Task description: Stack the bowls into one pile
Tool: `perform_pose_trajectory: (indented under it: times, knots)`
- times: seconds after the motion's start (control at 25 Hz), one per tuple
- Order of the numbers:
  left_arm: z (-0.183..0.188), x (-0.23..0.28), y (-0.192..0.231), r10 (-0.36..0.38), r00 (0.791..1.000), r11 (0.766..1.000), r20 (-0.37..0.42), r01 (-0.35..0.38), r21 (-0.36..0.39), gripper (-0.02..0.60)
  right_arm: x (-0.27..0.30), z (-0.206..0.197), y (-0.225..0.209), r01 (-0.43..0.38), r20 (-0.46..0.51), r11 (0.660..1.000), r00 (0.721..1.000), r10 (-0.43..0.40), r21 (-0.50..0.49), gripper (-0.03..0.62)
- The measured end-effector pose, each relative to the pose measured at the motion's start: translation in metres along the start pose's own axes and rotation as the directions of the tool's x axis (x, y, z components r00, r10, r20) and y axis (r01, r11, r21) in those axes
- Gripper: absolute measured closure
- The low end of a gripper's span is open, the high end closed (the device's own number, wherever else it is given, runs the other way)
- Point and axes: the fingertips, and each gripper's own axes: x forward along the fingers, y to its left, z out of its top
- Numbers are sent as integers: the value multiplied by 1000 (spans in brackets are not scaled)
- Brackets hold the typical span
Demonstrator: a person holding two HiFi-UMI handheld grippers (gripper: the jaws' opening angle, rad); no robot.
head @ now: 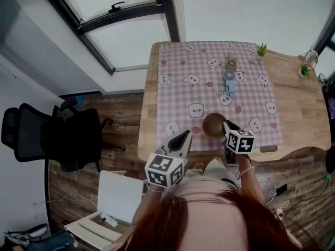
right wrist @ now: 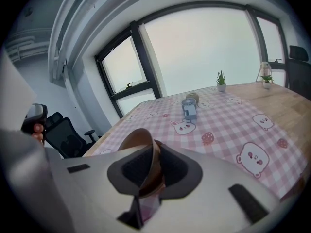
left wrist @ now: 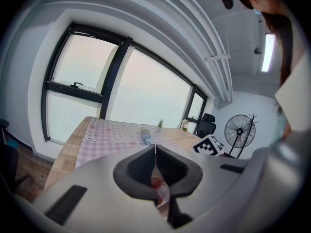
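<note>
The bowl [head: 212, 125] is round and brown with a thin wall, and its hollow looks dark from above. You cannot tell whether it is a single bowl or several nested together. It sits at the near edge of the pink checked cloth [head: 246, 95], just left of your right claw [head: 226, 124], whose tips reach over its right rim. In the right gripper view the rim stands between the pads [right wrist: 136, 171], with the bowl's hollow on the left pad's side. Both pads lie close against the wall, so the right claw grips the bowl by its rim. Your left claw [head: 181, 139] hangs left of the bowl, near it but apart, over the near edge of the table [head: 298, 103]. Its jaws are pressed together and empty. Beyond the right claw, farther up the cloth, lies a small blue fan [head: 229, 81]. Well beyond that, at the far edge, a pot [head: 261, 53] holds a green plant. To its right a second pot [head: 303, 73] holds another.
</note>
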Motion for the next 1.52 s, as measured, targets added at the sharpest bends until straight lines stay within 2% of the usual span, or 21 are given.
perform_pose_trajectory:
  times: [0.32,0.52,1.0,1.52]
  knots:
    - [-5,-4,11,-5,1000,1000,-2,5,-9,569,-1,0,2,48,11,997,999,-47,-54,549]
    - [-7,0,11,-30,999,1000,-16,29,-10,569,-4,-1,1,49,11,998,999,-49,-35,548]
    - [-6,9,10,-69,997,998,-17,69,-13,569,-8,-1,-2,75,-1,995,997,-75,-68,542]
    - [5,8,6,-55,998,998,23,54,12,569,-36,21,8,53,110,994,993,-42,-95,542]
